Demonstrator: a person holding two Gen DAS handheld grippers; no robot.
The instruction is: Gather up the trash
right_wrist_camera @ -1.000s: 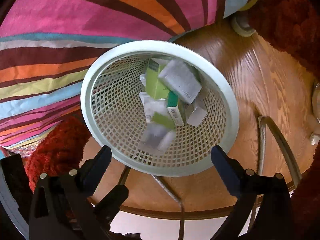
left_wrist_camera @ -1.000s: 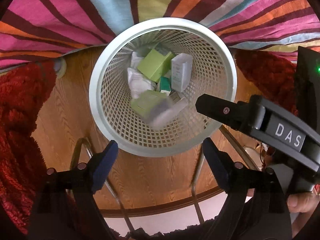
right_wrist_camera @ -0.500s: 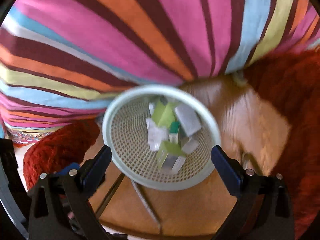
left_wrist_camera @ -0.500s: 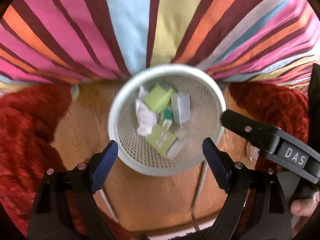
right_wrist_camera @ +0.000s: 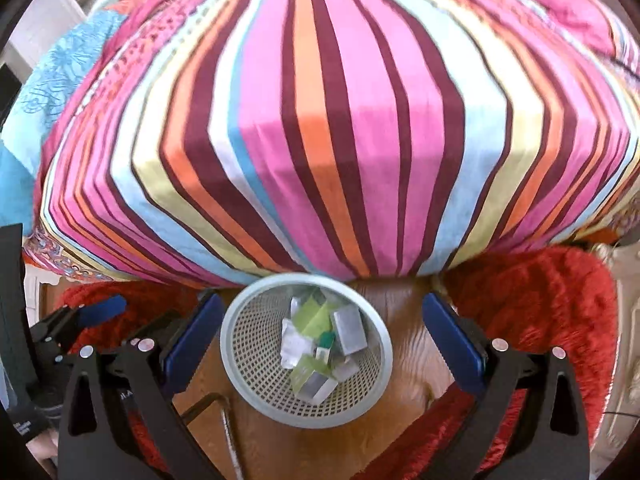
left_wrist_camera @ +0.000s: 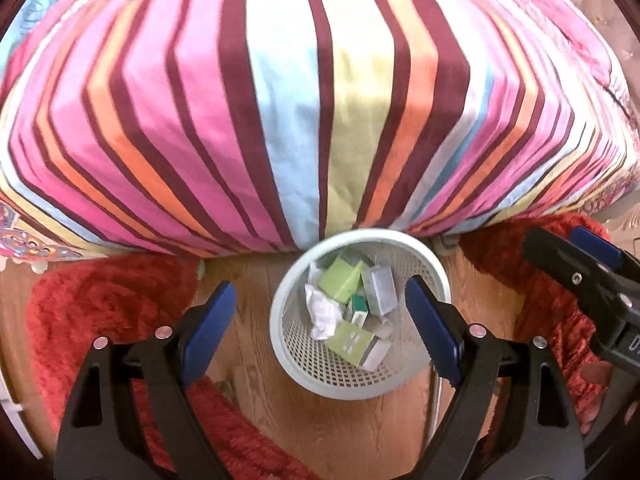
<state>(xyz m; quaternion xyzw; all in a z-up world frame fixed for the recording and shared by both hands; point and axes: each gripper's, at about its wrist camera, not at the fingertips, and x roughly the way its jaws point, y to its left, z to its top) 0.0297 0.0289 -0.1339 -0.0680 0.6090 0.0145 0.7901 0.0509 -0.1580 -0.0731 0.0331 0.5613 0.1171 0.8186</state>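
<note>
The far rim of the white mesh wastebasket [left_wrist_camera: 362, 390] is hidden by the striped bedspread [left_wrist_camera: 296, 112]. Green and grey boxes [left_wrist_camera: 380, 290] and crumpled paper [left_wrist_camera: 324, 314] are seen inside, on the wooden floor [left_wrist_camera: 248, 368]. The left gripper [left_wrist_camera: 320, 318] and the right gripper [right_wrist_camera: 320, 334] are held apart, empty

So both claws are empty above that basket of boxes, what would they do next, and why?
Probably swing away to look for more trash. Both the left gripper and right gripper are open and empty, and the boxes and crumpled paper already lie in the white basket.

Open right claw [right_wrist_camera: 322, 338] above mesh bin [right_wrist_camera: 256, 396] holding boxes [right_wrist_camera: 350, 332].
</note>
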